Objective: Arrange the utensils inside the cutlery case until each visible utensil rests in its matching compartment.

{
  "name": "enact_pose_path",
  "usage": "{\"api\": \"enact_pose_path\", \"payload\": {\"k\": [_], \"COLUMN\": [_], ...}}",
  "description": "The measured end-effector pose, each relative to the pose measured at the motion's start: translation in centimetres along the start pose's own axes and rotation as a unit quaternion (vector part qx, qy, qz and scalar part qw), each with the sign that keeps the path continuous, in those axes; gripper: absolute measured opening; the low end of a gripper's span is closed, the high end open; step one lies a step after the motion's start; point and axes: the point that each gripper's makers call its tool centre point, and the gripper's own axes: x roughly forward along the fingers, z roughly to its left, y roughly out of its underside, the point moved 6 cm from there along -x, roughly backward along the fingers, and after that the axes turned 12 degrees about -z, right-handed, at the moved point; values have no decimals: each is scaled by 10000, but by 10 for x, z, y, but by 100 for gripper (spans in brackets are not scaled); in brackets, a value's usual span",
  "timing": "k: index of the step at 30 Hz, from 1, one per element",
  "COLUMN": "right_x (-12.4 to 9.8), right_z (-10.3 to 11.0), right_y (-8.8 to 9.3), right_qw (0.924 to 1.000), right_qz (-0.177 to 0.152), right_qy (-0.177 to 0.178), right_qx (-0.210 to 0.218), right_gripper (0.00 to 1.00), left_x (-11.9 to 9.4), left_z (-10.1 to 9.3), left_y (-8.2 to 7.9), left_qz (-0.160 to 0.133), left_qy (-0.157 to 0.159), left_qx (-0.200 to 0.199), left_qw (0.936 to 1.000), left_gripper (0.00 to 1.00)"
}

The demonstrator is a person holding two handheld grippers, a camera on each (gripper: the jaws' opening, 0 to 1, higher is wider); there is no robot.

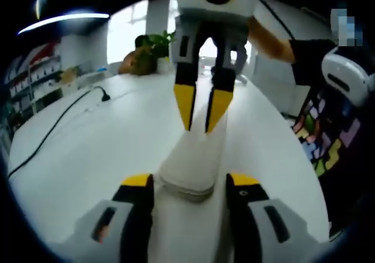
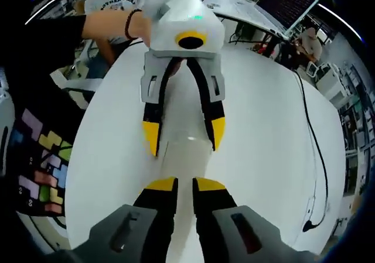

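While the cutlery case (image 1: 190,157) lies lengthwise on the white table (image 1: 94,152), it looks plain white, long and closed, though glare blurs its edges. The left gripper (image 1: 190,182) straddles one end with jaws wide; the right gripper (image 2: 186,185) pinches the other end, jaws narrow. A black cable (image 1: 55,125) trails toward shelves, and a laptop (image 2: 287,5) sits beyond.

text: dark letters are seen on a person's white shirt (image 2: 114,4) | too blurred to be read | no other words or numbers can be read
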Motion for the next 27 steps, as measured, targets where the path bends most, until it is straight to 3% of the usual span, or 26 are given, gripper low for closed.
{"api": "enact_pose_path", "payload": {"k": [4, 8, 14, 18, 27], "right_x": [12, 21, 26, 31, 34], "right_z": [-4, -3, -12, -11, -14], "right_y": [-10, -15, -17, -14, -16], "right_qw": [9999, 9990, 9981, 9969, 9961], "right_qz": [-40, 141, 376, 474, 659], "right_qy": [-88, -235, -242, -382, -230], "right_qx": [-115, -352, -426, -495, -549], "right_gripper": [5, 5, 4, 4, 0], "left_x": [0, 1, 1, 4, 3], "left_z": [0, 4, 1, -4, -2], "left_y": [2, 7, 9, 10, 11], "left_qz": [-91, 46, 70, -6, -51], "left_qy": [-29, -302, -204, -222, -240], "left_qx": [-114, 50, 41, 18, -38], "left_qw": [9999, 9995, 9998, 9998, 9997], "left_gripper": [55, 46, 47, 41, 41]}}
